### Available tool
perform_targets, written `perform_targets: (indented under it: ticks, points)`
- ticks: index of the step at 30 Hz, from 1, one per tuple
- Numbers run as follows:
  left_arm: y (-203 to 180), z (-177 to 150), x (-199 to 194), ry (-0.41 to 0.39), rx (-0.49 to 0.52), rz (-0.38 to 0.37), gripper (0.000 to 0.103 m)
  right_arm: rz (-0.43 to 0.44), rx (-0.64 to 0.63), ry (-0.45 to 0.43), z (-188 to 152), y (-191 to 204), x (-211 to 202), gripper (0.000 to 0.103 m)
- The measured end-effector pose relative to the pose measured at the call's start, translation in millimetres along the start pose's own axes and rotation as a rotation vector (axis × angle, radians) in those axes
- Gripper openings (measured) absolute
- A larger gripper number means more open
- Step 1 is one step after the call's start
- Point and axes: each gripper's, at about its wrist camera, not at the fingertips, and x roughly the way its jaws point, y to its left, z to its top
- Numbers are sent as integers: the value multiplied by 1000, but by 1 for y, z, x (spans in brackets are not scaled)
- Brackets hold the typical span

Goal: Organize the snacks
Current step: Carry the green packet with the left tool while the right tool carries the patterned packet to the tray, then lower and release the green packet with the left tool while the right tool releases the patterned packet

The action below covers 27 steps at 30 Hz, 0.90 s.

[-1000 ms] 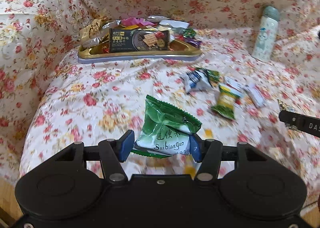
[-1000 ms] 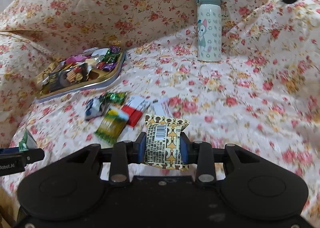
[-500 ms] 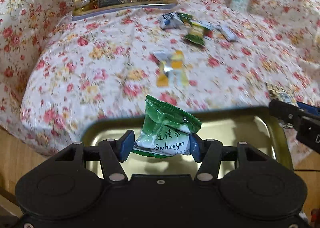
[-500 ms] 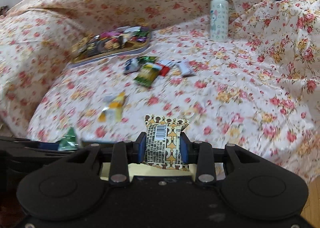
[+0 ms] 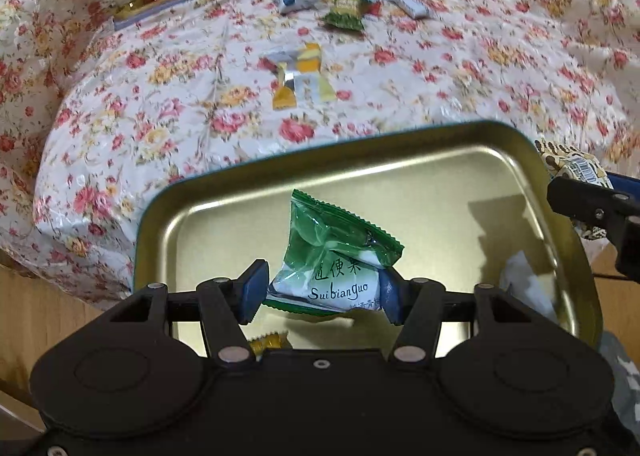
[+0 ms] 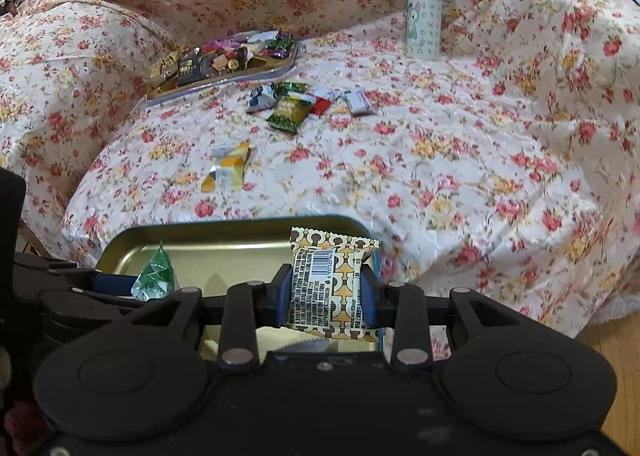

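Snacks are hanging over the near gold tin: the left gripper is clamping a green packet above its middle, and the right gripper is pinching a brown patterned packet by its right rim. More snacks are lying beside the full tray at the sofa's back.
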Motion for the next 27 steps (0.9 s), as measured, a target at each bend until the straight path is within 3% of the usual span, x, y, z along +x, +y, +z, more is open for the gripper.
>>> perform_targets:
  ticks: [8,20,27]
  points:
    - [4,-9,11,28,-18,7,61,16,-25,22,-6,9,5,36]
    - [17,-19,7,-37,-105,36,61,84,-40,32,-15,14,13,36]
    - [32,-18,12,-21,-155,64,61,95,-49,68,-8,13,35,36]
